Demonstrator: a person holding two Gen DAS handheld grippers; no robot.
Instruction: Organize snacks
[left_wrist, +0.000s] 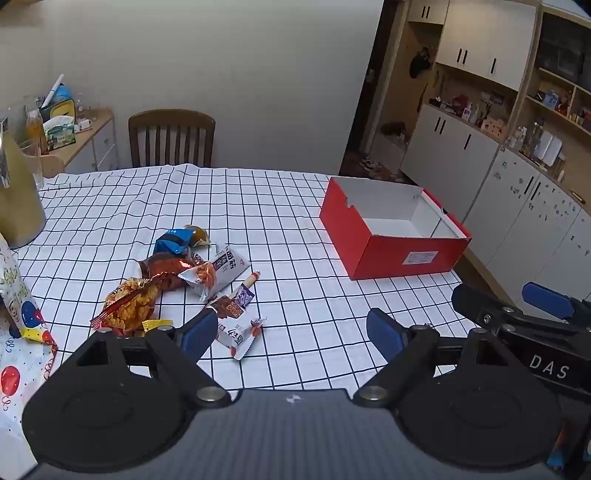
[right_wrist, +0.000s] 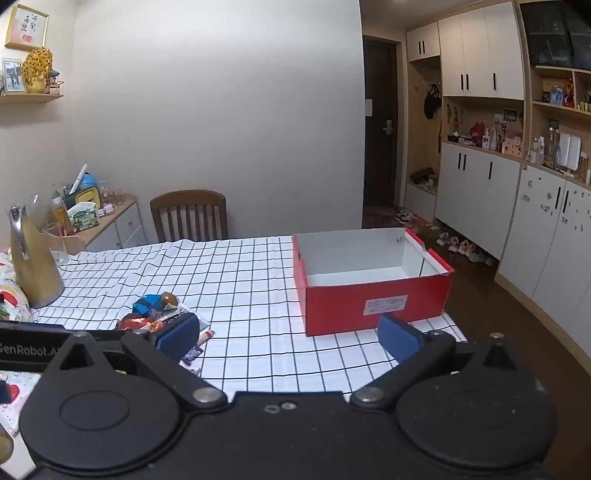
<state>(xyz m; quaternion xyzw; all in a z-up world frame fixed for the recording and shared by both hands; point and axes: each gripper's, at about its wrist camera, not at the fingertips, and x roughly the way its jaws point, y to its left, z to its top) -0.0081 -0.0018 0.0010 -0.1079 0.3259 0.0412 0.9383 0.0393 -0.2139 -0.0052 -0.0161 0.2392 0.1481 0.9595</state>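
Note:
A heap of snack packets (left_wrist: 177, 280) lies on the checked tablecloth, left of middle in the left wrist view: a blue one (left_wrist: 173, 240), an orange-brown one (left_wrist: 166, 271), a yellow-orange one (left_wrist: 129, 306) and small white ones (left_wrist: 236, 332). The open red box (left_wrist: 391, 236) with a white inside stands to the right, with nothing visible in it. My left gripper (left_wrist: 291, 336) hovers open just right of the heap, nothing between its blue pads. My right gripper (right_wrist: 291, 338) is open too, low over the cloth before the red box (right_wrist: 369, 295), the snack heap (right_wrist: 155, 314) at its left finger.
A gold bag (left_wrist: 18, 199) and a balloon-print gift bag (left_wrist: 14, 332) stand at the table's left edge. A wooden chair (left_wrist: 171, 138) is at the far side. Cabinets (left_wrist: 517, 206) line the room to the right. The right gripper's body (left_wrist: 535, 332) shows at the lower right.

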